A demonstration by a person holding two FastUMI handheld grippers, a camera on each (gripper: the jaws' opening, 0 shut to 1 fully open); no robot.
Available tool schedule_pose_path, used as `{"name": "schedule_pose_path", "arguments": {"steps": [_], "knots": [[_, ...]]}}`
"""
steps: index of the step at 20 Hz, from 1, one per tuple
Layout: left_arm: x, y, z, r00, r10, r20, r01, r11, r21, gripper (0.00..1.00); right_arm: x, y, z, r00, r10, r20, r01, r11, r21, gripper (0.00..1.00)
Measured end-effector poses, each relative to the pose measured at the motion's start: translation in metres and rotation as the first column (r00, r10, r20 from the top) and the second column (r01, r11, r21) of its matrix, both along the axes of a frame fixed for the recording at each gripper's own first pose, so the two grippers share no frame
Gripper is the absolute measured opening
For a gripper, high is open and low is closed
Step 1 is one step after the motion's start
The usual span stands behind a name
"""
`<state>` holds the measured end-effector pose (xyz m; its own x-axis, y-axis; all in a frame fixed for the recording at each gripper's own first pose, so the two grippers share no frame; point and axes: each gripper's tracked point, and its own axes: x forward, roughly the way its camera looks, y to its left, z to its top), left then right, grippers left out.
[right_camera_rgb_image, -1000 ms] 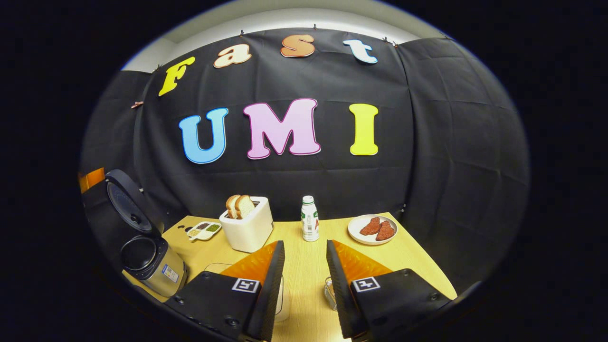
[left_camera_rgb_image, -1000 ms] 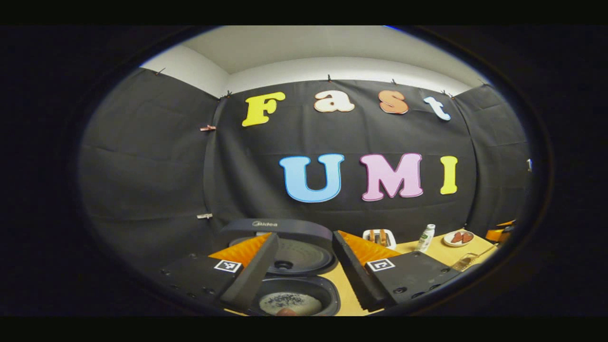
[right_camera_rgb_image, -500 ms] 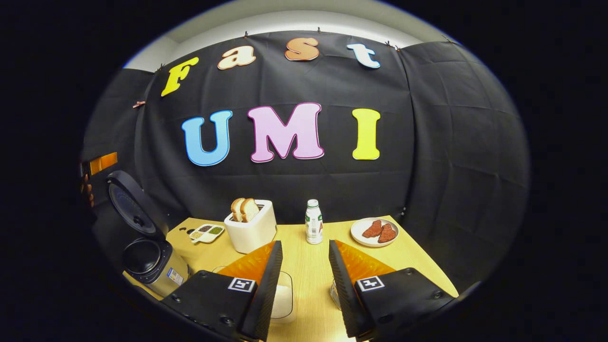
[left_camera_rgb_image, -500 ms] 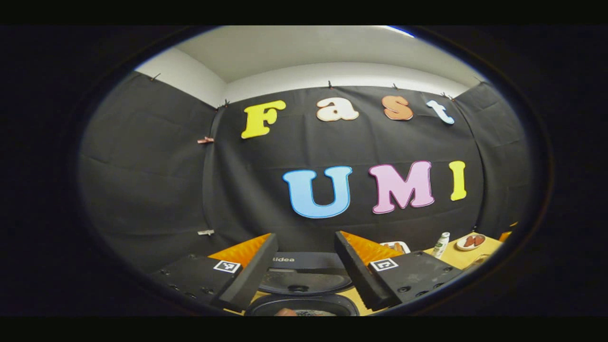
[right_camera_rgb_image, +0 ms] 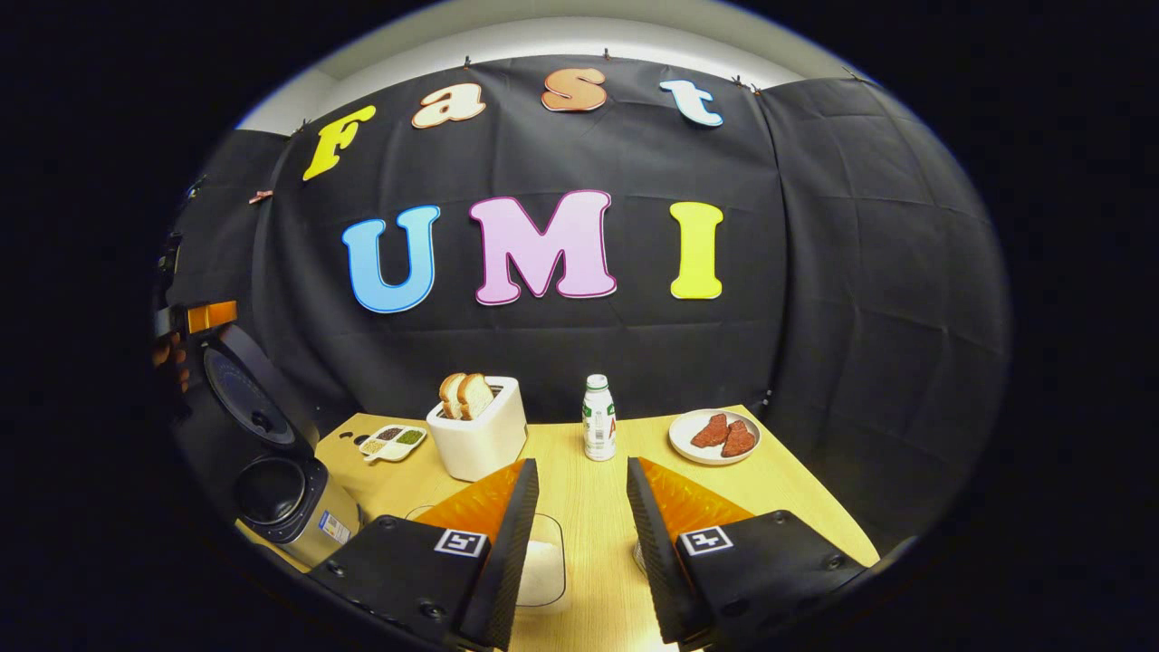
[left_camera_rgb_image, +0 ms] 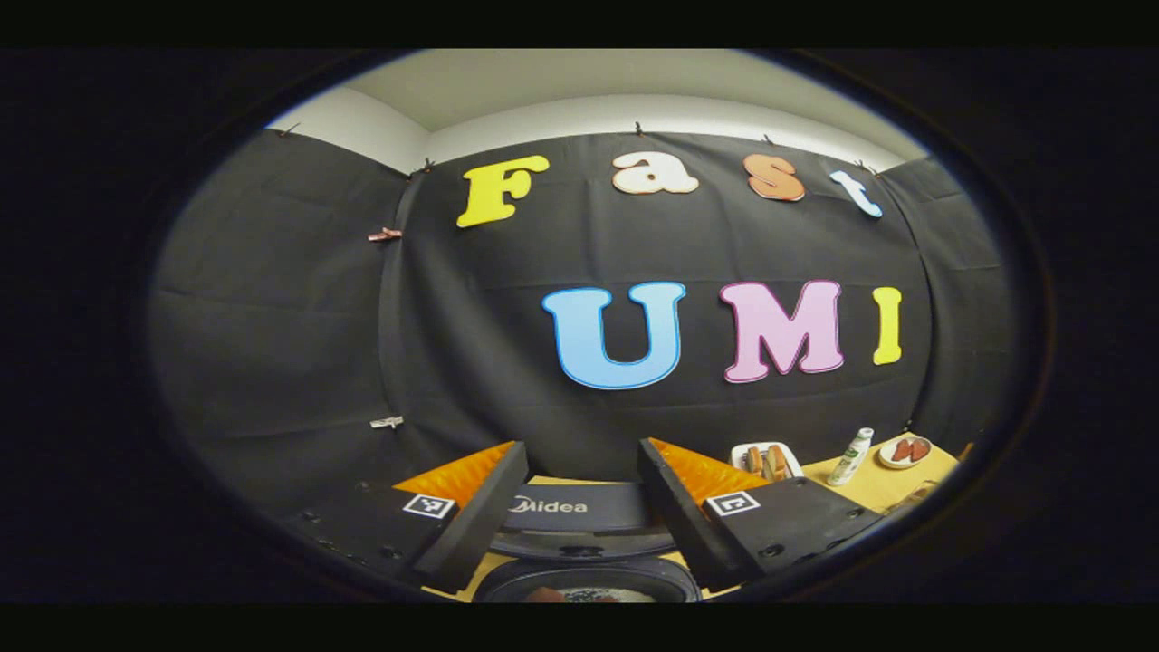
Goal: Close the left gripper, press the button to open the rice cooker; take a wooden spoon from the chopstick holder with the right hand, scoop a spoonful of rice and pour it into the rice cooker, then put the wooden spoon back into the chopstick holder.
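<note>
Left hand-held gripper (left_camera_rgb_image: 579,489) tilted since earlier, spread | right hand-held gripper (right_camera_rgb_image: 579,507) spread | toast (right_camera_rgb_image: 462,395): 2

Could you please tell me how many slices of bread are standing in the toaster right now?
2. Both bread slices stand side by side in the slots of the white toaster, behind the right gripper on the table. Any further slice hidden deeper cannot be ruled out.

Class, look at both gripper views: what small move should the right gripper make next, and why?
Probably ease the right gripper down toward the holder, partly hidden behind its fingers, to take the spoon. The rice cooker already stands open, lid raised, and the gripper is open with nothing between its fingers.
</note>
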<state>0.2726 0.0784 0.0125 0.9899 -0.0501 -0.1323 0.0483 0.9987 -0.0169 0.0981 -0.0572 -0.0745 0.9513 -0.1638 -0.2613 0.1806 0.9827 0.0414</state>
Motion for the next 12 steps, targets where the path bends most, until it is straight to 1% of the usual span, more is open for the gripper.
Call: {"name": "schedule_pose_path", "arguments": {"steps": [3, 6, 9, 12], "knots": [[-0.001, 0.0, -0.007, 1.0, -0.004, -0.03, 0.004, 1.0, 0.01, 0.88, -0.001, 0.0, -0.001, 1.0, 0.002, -0.002, -0.002, 1.0, 0.001, 0.63], [-0.007, 0.0, -0.007, 0.999, -0.002, -0.033, 0.002, 1.0, -0.008, 0.9, 0.001, 0.003, 0.0, 1.0, 0.007, 0.0, -0.007, 1.0, 0.003, 0.63], [-0.021, 0.001, -0.009, 0.999, 0.007, -0.039, -0.007, 1.0, -0.006, 0.91, 0.0, 0.006, 0.001, 1.0, 0.022, 0.002, -0.022, 1.0, 0.0, 0.63], [-0.038, 0.001, -0.013, 0.999, 0.016, -0.042, -0.018, 0.999, -0.032, 0.91, -0.003, 0.009, 0.002, 0.999, 0.037, 0.006, -0.037, 0.999, 0.001, 0.63]]}}
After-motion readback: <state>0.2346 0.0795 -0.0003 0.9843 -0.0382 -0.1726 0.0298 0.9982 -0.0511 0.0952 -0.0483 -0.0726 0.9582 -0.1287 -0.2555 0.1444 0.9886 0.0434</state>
